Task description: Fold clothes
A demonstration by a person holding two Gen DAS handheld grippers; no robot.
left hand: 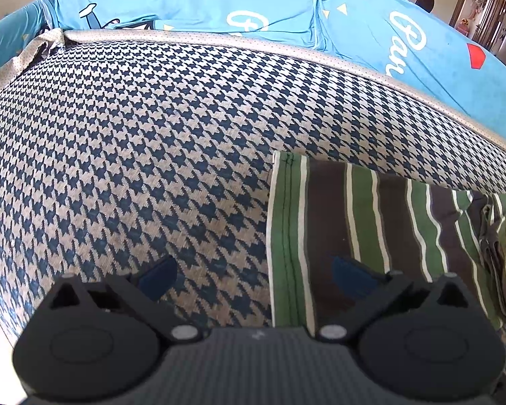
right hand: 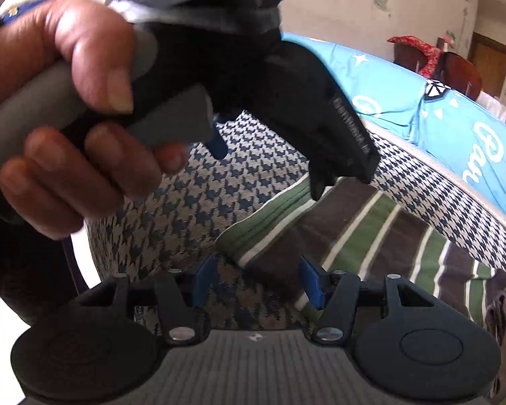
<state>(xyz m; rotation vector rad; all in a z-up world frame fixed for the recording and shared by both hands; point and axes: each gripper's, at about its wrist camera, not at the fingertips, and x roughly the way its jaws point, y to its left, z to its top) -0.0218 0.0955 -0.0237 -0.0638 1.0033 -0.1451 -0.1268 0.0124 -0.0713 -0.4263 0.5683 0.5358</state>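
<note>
A folded garment (left hand: 371, 229) with green, brown and white stripes lies flat on the houndstooth cushion (left hand: 135, 152), its hemmed edge facing left. My left gripper (left hand: 254, 275) hovers open over that hem, one blue finger above the cushion, the other above the stripes. In the right wrist view the garment (right hand: 371, 236) stretches away to the right, its near corner lying just beyond my right gripper (right hand: 258, 280), which is open and holds nothing. A hand (right hand: 67, 108) holds the left gripper (right hand: 268, 167) above the hem.
A blue printed cover (left hand: 253, 3) rises behind the cushion, along a beige piped border (left hand: 219, 38). A chair draped in red cloth (right hand: 428, 55) stands past it, with a wooden door (right hand: 489, 64) at the far wall. The cushion's left half carries no clothing.
</note>
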